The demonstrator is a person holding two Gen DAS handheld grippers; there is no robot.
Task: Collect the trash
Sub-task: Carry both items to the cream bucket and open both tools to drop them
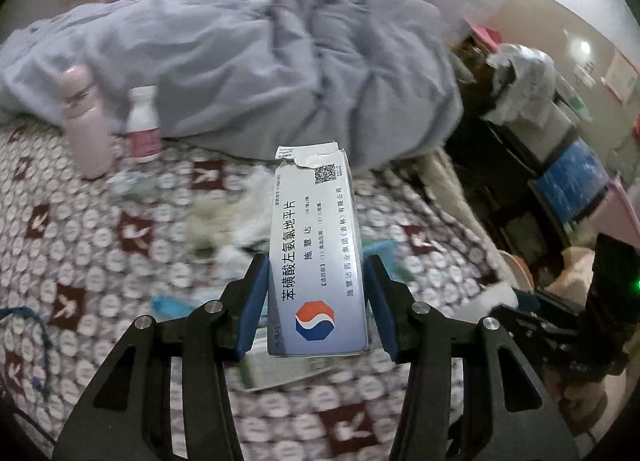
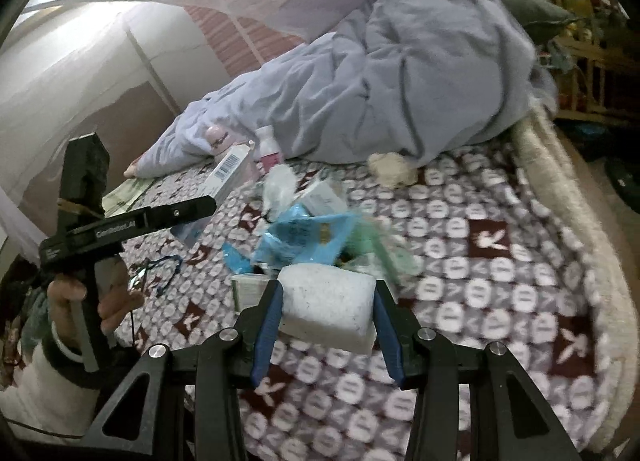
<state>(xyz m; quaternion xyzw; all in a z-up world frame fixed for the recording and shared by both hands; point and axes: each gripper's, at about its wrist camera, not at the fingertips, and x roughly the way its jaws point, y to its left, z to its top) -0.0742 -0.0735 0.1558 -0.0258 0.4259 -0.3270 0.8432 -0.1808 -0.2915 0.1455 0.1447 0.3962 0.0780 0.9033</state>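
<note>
My left gripper (image 1: pixel 316 265) is shut on a white medicine box (image 1: pixel 316 257) with a torn top flap, held above the patterned bedspread (image 1: pixel 80 245). That same box (image 2: pixel 230 171) shows in the right wrist view, raised at the left in the other gripper, with a hand (image 2: pixel 76 297) on its handle. My right gripper (image 2: pixel 328 293) is shut on a white foam block (image 2: pixel 328 307). Behind it lies a pile of trash (image 2: pixel 304 233): blue plastic wrappers, a green packet, small white boxes and crumpled tissue.
A rumpled grey-blue duvet (image 1: pixel 256 61) fills the back of the bed. A pink flask (image 1: pixel 84 121) and a small white bottle (image 1: pixel 143 125) stand at its edge. A blue cord (image 2: pixel 164 269) lies on the spread. Cluttered shelves (image 1: pixel 560 165) stand past the bed's right side.
</note>
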